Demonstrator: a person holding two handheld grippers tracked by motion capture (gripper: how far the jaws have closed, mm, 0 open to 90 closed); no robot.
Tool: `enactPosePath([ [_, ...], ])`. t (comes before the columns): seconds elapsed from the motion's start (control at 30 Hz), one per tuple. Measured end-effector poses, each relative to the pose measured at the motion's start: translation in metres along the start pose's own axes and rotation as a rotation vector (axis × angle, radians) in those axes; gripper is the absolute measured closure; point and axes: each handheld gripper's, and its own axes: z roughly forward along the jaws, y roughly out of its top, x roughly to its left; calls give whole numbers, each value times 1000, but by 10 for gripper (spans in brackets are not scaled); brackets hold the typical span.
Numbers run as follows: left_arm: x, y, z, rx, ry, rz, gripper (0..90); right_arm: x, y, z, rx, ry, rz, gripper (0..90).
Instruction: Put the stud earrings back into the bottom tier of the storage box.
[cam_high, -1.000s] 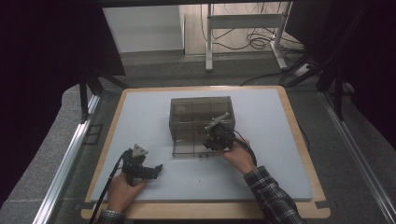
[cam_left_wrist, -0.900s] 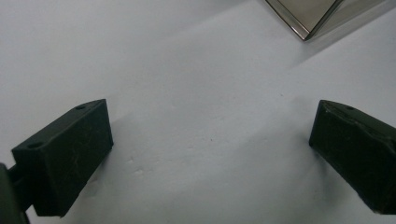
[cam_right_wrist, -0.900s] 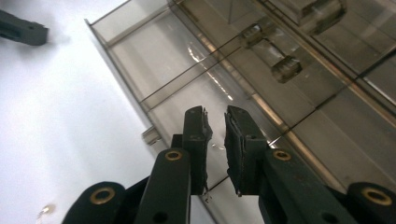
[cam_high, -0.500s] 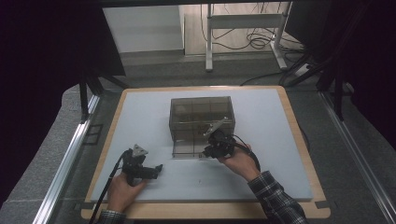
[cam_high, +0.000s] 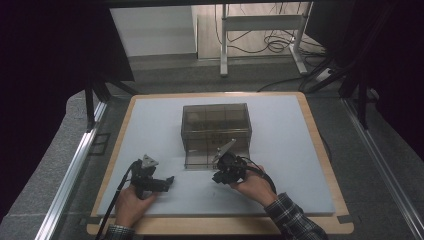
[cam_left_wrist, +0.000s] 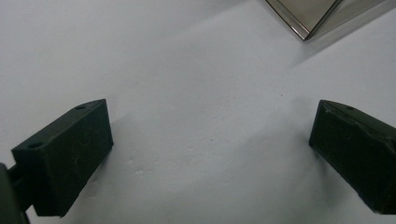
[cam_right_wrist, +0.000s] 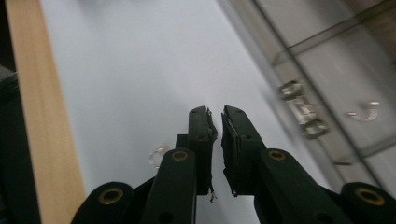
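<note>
A dim room with a pale grey mat (cam_high: 280, 125) laid on a wooden board (cam_high: 220, 226), and beyond the far edge a bare floor with table legs and loose cables.

Nearest me, at about seven o'clock on the mat, the person's left hand (cam_high: 129, 204) rests with the left gripper (cam_high: 167, 182) low over bare mat; in the left gripper view its jaws stand wide apart with nothing between them, and a corner of the smoky clear box (cam_left_wrist: 306, 14) peeks in at one o'clock. Toward five o'clock the right hand (cam_high: 256, 187) carries the right gripper (cam_high: 216, 178), jaws drawn almost together with just a sliver of gap and, as far as I can see, nothing in them.

Just past it, at mat centre, sits the smoky clear box (cam_high: 216, 131), long axis running nine to three, divided inside, its lid down flat. From the right gripper view its front wall lies at two o'clock from the tips, showing a small metal latch (cam_right_wrist: 302, 109). The right gripper is plainly the nearer, so I'd guess that latch is what matters next.
</note>
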Motion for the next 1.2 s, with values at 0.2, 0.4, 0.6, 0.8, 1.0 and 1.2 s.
enactPosePath([
  [0.2, 0, 0, 0, 1, 0, 0, 0, 11, -4, 6, 7, 34, -25, 793],
  [0.4, 0, 0, 0, 6, 0, 6, 0, 18, -9, 13, 27, 58, -41, 778],
  [0.6, 0, 0, 0, 7, 0, 6, 0, 24, -9, 15, 47, 52, -77, 775],
  [0.8, 0, 0, 0, 7, 0, 6, 0, 32, -6, 19, 94, 14, -119, 777],
  [1.0, 0, 0, 0, 6, 0, 6, 0, 39, -4, 21, 112, -14, -167, 841],
  [1.2, 0, 0, 0, 4, 0, 6, 0, 41, -2, 21, 132, -25, -176, 849],
])
